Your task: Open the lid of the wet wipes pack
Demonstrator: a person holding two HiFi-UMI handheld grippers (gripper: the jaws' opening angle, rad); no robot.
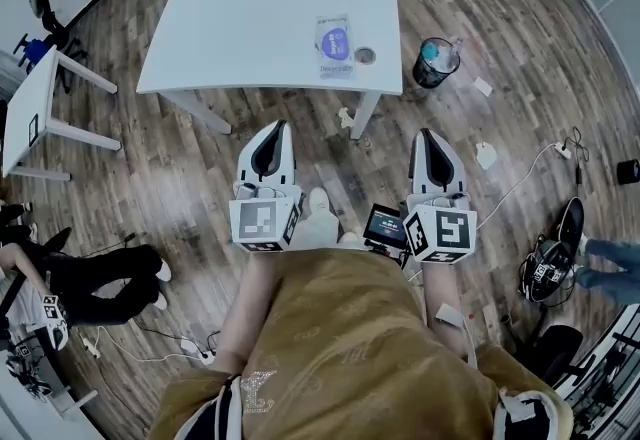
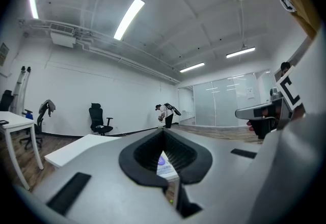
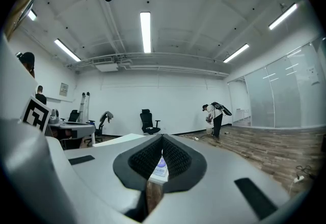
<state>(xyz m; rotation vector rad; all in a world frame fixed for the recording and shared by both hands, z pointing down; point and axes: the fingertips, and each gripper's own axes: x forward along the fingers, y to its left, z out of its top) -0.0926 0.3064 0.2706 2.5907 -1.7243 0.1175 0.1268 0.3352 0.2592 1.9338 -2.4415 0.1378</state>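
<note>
Wood floor (image 1: 190, 198), 2 white tables (image 1: 260, 18), white walls (image 3: 122, 98), strip lights (image 3: 145, 32), blk chair (image 3: 148, 121).

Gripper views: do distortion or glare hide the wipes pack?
Left gripper view: fisheye bend, bright ceiling lights, pack only a sliver past the jaws. Right gripper view: the same. Head view: curved edges, even light, pack small but clear on the white table.

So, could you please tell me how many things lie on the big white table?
2: the wipes pack near the near right corner of the table, and a small round object just to its right.
</note>
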